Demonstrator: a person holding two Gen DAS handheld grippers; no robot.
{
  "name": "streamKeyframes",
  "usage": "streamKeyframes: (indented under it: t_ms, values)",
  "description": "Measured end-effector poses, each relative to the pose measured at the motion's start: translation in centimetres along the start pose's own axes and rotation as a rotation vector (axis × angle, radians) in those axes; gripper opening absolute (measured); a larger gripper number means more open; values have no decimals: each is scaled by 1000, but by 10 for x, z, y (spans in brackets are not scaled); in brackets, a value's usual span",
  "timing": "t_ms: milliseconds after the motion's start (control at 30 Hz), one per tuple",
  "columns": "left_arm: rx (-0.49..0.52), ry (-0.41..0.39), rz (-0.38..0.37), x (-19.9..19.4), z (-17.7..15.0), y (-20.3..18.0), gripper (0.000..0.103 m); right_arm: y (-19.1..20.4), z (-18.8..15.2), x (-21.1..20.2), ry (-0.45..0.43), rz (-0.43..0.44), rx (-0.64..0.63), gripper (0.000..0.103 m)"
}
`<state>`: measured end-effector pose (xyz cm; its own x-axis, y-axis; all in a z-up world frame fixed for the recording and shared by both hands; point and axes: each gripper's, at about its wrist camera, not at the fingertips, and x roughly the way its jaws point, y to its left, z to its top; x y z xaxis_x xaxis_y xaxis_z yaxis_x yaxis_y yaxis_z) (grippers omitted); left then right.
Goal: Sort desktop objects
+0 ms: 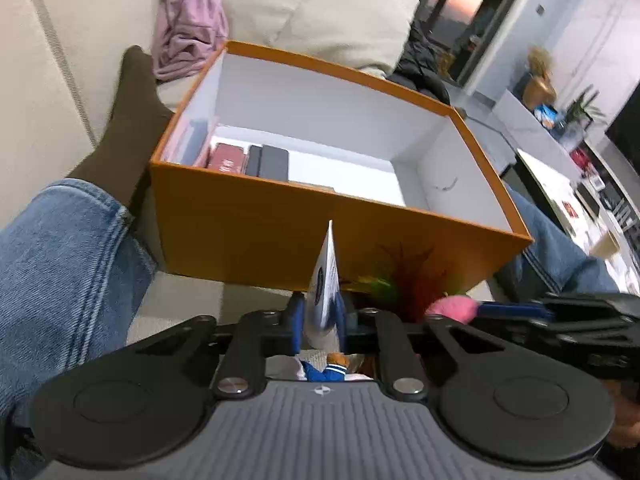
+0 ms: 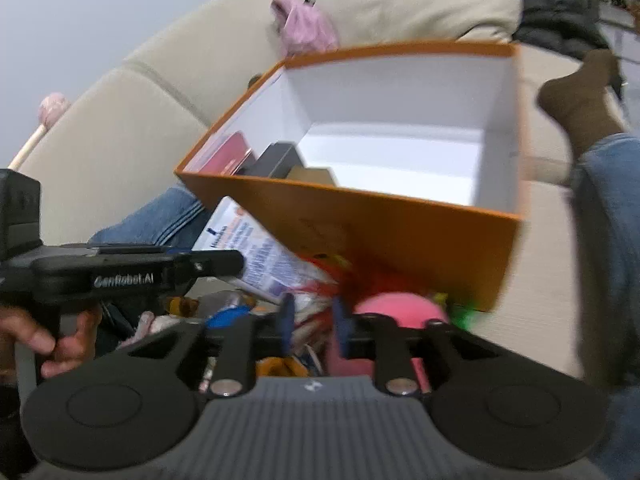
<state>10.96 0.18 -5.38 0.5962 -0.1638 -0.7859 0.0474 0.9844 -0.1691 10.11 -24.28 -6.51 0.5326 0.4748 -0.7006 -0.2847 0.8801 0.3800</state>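
Leaflet (image 1: 325, 280) stands clamped upright in left jaws; right jaws parted near orange box (image 2: 400, 232).

The left gripper (image 1: 320, 316) had blue fingertips (image 1: 297, 320), black linkage arms with silver pivot screws, round black discs and a ribbed grey body. The right gripper (image 2: 310, 316) matched it. White "GenRobot.AI" lettering marked one black housing. The person wore blue jeans (image 1: 60, 256), brown socks (image 1: 128, 120); bare-skinned hand (image 2: 60, 340).
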Motion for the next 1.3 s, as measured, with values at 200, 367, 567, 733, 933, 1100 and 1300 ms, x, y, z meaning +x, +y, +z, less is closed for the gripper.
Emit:
streamKeyframes:
  t_ms: [200,367,567,733,933,1100,1300]
  values:
    - [14,-29,30,-12,-2,-6,8,-18,-20,-28,-11,-105,-25,37]
    - [80,-19,49,-12,1,-17,9,-16,-31,-21,35,-121,-41,37]
    - [108,3,48,5,11,-24,11,-8,-34,-17,45,-136,-69,37]
    - [105,30,51,15,13,-25,13,-6,-34,-16,43,-132,-73,38]
    - [78,4,57,12,10,-21,13,6,-30,-12,24,-97,-113,38]
    - [37,-64,31,-26,7,-15,13,29,-27,-4,33,-21,-197,37]
    - [-12,-149,71,-67,0,-4,13,76,-39,16,104,32,-423,36]
